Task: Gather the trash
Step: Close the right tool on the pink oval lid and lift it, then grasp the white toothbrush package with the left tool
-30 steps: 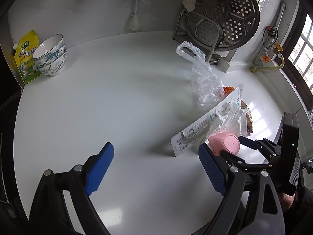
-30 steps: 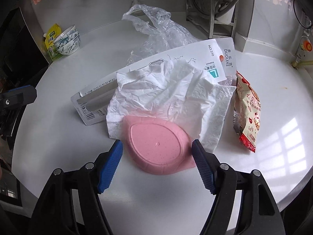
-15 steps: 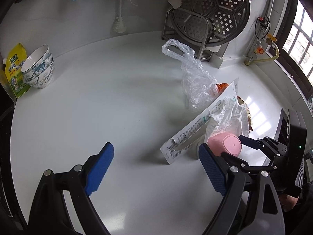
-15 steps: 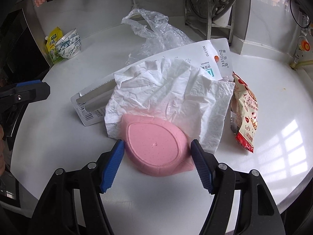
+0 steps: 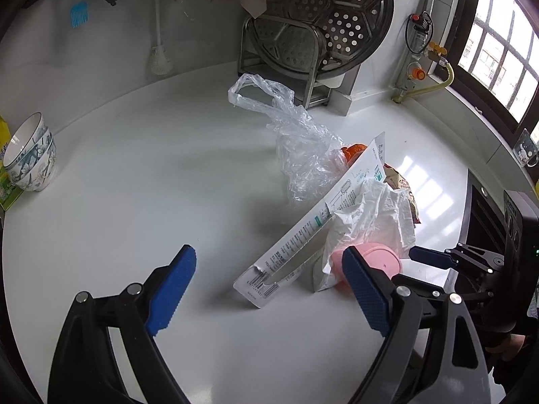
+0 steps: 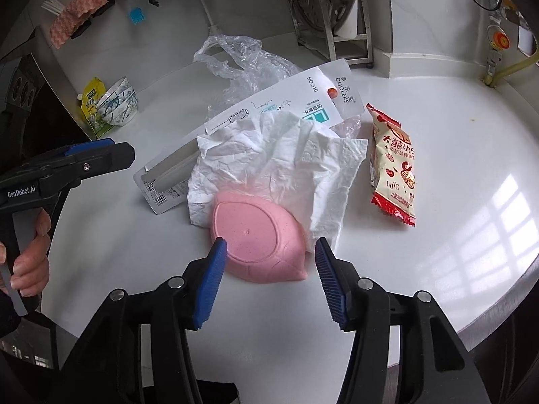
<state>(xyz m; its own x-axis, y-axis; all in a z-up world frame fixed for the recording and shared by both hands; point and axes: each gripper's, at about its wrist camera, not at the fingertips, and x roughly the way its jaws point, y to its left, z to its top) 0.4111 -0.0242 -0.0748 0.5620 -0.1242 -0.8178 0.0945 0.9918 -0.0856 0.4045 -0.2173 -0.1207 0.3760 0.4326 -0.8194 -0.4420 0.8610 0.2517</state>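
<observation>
R gripper [image 6: 269, 252]: jaws being narrowed round pink dish [image 6: 257, 235], pads not yet touching.
L gripper [image 5: 269, 289]: being held spread wide, nothing btwn.

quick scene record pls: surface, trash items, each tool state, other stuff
surface: white counter
trash: clear plastic bag; white cardboard backing; crumpled tissue; snack packet
dish: pink dish, upside down on the tissue's near edge
right tool: jaws have just been closing around the dish, left pad at its rim, right pad apart
left tool: open, holds nothing
other: stacked bowls; steamer rack
</observation>
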